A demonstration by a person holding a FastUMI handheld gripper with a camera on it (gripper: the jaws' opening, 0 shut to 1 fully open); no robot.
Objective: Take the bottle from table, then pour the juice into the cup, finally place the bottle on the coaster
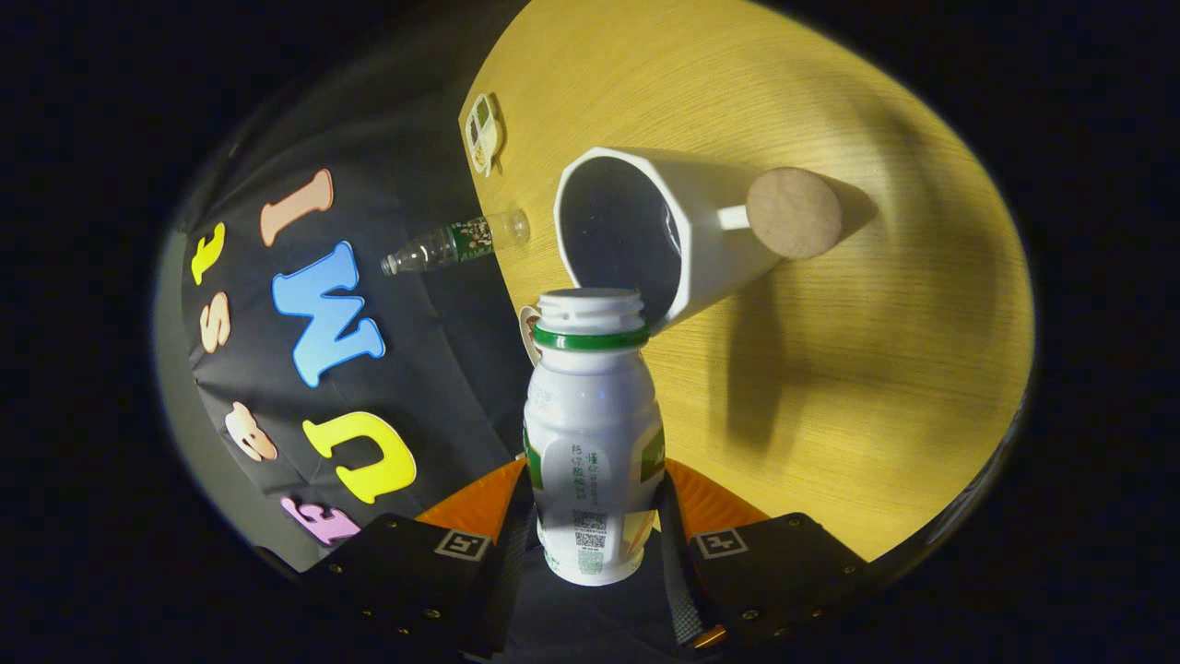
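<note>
Gripper view, lower centre of the frame: the gripper holds the bottle, its two orange fingers pressing on the white body from either side, jaws narrowed to the bottle's width. The bottle is uncapped (a green ring sits under its open mouth) and the whole scene is rolled, so the table fills the right half of the frame as a slanted wooden surface. Just beyond the bottle's mouth, at centre, is the cup, white with a dark inside, its opening facing the bottle. The round brown coaster lies right of the cup, beside its handle. A clear plastic bottle stands at the table's edge, centre left, and a small white object sits further along that edge, upper centre.
</note>
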